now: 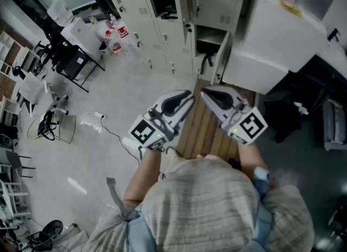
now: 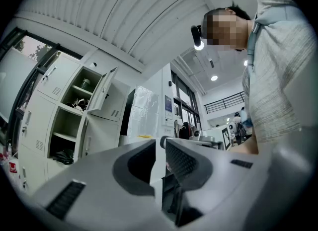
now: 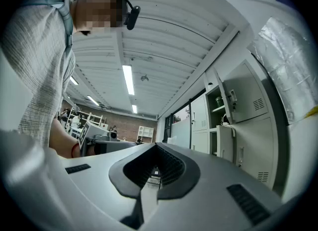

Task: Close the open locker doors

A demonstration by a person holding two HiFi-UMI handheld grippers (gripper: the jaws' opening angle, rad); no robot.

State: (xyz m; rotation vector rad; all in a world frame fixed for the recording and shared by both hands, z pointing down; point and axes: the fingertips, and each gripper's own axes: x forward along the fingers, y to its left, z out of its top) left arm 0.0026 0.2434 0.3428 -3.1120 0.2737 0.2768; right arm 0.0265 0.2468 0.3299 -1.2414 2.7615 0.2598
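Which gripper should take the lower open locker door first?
Right, probably. The right gripper, jaws shut, sits nearest the lower beige metal locker door, which stands open just ahead; the left gripper sits further left. Neither touches it.

lockers [image 1: 133,7]: matt painted metal | floor [image 1: 119,94]: smooth, pale | boards [image 1: 203,129]: wood | shirt [image 1: 217,202]: woven cloth

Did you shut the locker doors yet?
Not yet. The left lockers look shut, but the upper door and lower door stand open. The left gripper and right gripper are empty, held short of them. Both doors are left to close.
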